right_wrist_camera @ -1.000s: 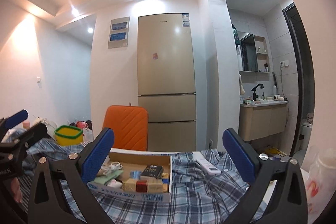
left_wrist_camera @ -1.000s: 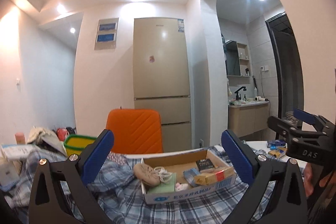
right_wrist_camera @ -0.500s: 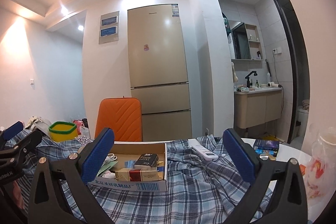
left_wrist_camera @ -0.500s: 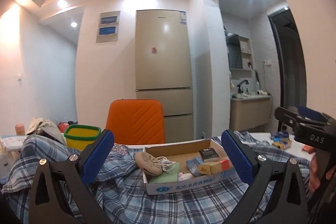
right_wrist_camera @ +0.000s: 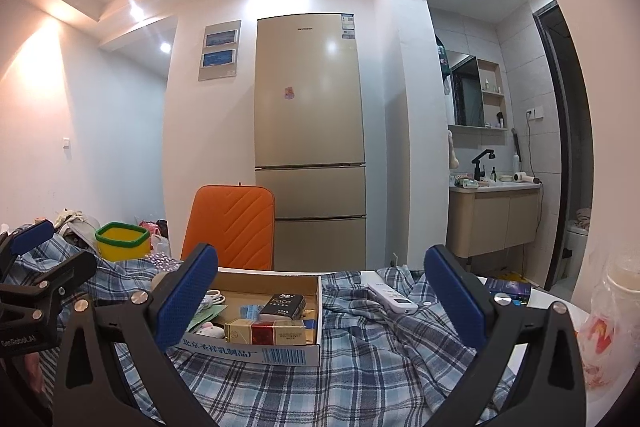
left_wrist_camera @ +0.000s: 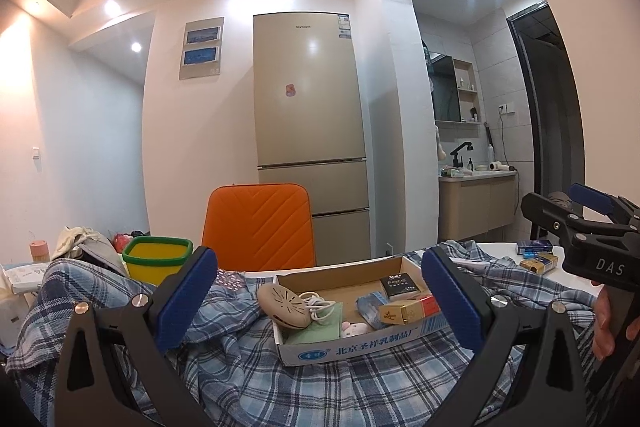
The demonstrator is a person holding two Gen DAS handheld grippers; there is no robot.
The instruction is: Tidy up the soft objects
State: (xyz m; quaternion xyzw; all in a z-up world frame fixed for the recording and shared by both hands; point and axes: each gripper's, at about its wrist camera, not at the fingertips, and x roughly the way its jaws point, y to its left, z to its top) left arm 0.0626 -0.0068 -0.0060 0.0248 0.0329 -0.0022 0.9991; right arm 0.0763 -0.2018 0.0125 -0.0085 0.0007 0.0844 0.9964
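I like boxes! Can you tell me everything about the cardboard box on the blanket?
The cardboard box is shallow, brown inside, with no lid on it and a white front printed in blue. It sits flat on the plaid blanket, holding small packets, a tan oval case with a white cord, and green paper. Nothing grips it.

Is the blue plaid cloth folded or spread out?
Spread, not folded: the blue plaid cloth lies rumpled across the table, under the open cardboard box.

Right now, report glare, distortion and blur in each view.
Left wrist view: ceiling spots blow out; fisheye bows the fridge and walls; the box is sharp. Right wrist view: streaky flare from the ceiling lights, same bowing, and the plastic bag at the edge is blurred.
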